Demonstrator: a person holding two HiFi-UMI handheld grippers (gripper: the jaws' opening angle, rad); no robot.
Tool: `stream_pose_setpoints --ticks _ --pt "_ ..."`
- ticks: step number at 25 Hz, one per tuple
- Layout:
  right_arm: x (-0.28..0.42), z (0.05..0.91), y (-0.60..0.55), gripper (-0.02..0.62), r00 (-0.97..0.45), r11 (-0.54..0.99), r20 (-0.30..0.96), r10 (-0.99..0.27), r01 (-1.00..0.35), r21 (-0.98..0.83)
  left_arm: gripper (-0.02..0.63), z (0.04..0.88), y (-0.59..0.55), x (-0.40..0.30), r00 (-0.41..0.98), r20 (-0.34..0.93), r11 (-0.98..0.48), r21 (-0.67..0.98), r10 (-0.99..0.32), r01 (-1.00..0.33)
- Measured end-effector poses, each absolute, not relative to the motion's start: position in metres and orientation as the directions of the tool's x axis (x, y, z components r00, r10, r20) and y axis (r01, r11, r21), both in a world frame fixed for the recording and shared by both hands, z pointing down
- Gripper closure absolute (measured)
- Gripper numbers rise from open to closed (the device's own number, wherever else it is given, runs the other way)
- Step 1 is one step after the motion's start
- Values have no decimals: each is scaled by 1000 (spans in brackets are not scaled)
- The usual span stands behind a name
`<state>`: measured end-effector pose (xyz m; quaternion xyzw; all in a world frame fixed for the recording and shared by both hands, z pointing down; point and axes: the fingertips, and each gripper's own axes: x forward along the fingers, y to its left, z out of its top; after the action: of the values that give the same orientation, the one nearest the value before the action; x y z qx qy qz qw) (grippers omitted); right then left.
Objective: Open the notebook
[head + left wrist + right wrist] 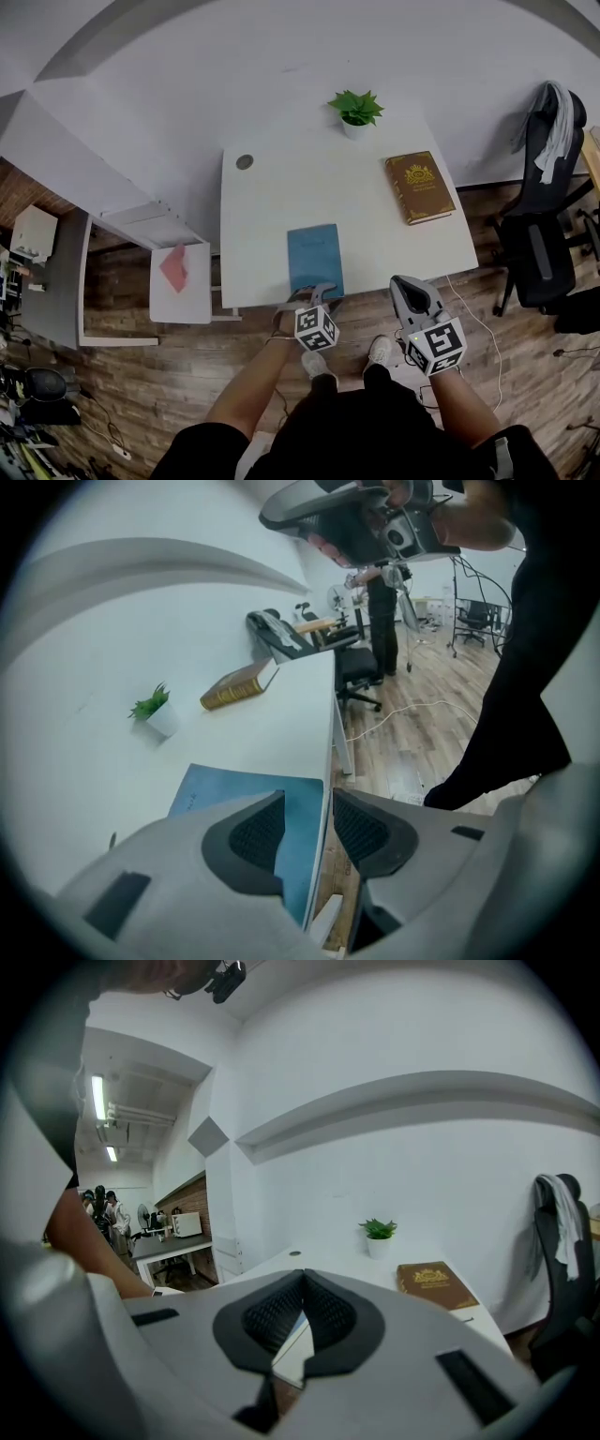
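Observation:
A closed blue notebook [315, 258] lies flat at the near edge of the white table [262, 206]. My left gripper [320, 293] hovers at that near edge, pointing steeply down, jaws apart. In the left gripper view the notebook [220, 787] sits under the left pad [258, 832], and its edge and the table's edge run through the gap of the left gripper [307, 803]; neither pad presses on it. My right gripper [405, 284] is off the table's near edge to the right, fingertips closed together on nothing, as the right gripper [302, 1279] view also shows.
A brown hardcover book [419, 187] lies at the table's right and a small potted plant [355, 110] stands at the back. A black office chair [544, 244] stands right of the table, and a low white side table [181, 286] with a red sheet stands left. Wooden floor lies below.

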<state>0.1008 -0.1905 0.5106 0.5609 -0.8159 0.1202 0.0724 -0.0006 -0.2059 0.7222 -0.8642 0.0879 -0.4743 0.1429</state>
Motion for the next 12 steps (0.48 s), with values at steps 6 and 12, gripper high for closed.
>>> stream_pose_setpoints --ticks 6,12 --pt "109 509 -188 601 -354 338 272 -895 -935 -107 462 730 -207 4 511 814 -942 -334 -276 23" --pt "116 506 -191 601 -346 331 242 -907 -938 -102 505 733 -203 6 504 829 -948 -313 -242 59"
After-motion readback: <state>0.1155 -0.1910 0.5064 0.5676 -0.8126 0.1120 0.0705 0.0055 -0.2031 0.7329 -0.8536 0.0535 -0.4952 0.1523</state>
